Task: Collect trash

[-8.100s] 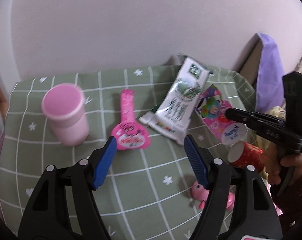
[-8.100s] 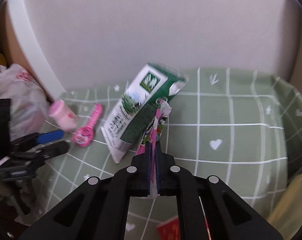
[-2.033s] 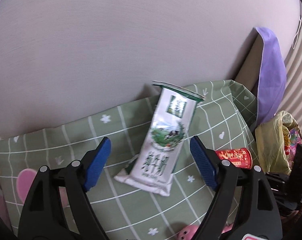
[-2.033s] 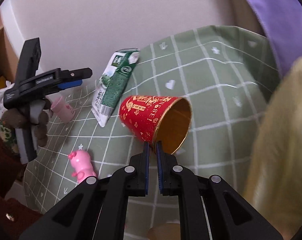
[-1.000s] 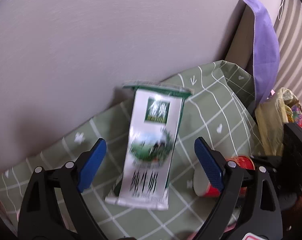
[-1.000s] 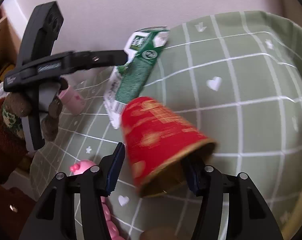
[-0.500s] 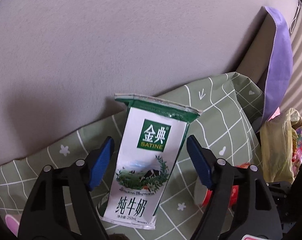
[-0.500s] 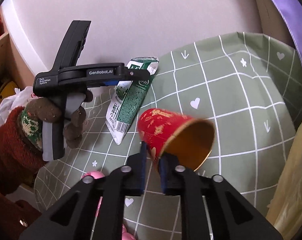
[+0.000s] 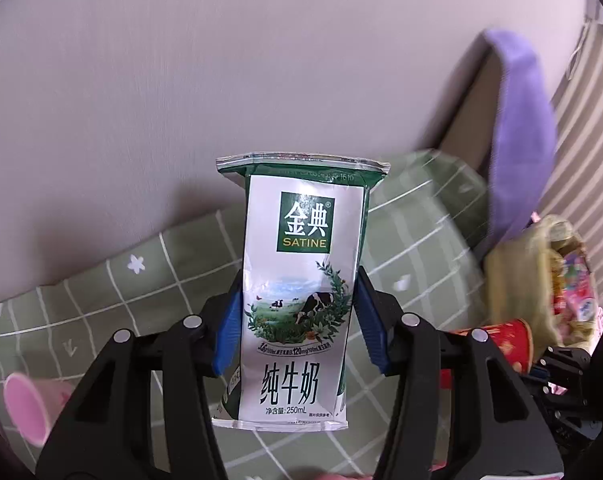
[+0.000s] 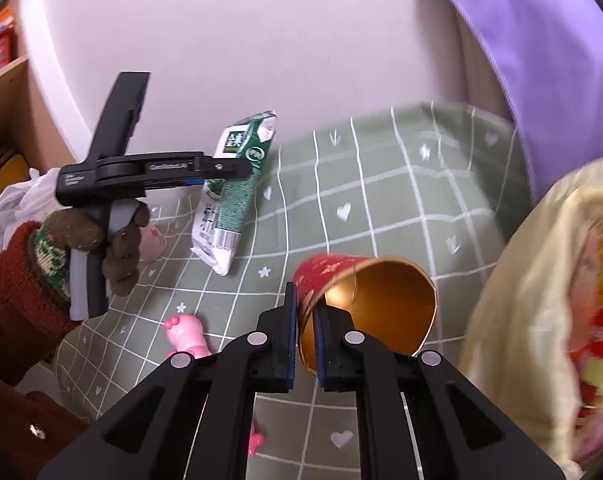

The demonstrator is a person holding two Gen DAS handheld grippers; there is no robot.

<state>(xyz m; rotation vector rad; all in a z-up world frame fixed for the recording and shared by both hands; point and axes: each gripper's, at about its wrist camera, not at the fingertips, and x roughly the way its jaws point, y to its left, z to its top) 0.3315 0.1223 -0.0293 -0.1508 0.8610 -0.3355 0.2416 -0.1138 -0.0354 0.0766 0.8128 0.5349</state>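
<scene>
My left gripper [image 9: 297,316] is shut on a green-and-white milk carton [image 9: 299,292] and holds it upright above the green checked cloth [image 9: 101,292]. The carton also shows in the right wrist view [image 10: 233,184], with the left gripper [image 10: 225,170] clamped on it. My right gripper [image 10: 303,340] is shut on the rim of a red paper cup [image 10: 365,304] with a gold inside, tipped on its side above the cloth. The cup also shows in the left wrist view [image 9: 501,340]. A yellow trash bag [image 10: 541,320] holding wrappers hangs open just right of the cup.
A pink cup [image 9: 25,404] lies at the cloth's left. A pink pig toy [image 10: 185,336] lies near the front edge. A purple cloth [image 10: 541,60] drapes over a board at the back right. A wall stands behind the table.
My left gripper closed on the milk carton and lifted it off the cloth. My right gripper, still holding the red cup, moved right toward the yellow bag.
</scene>
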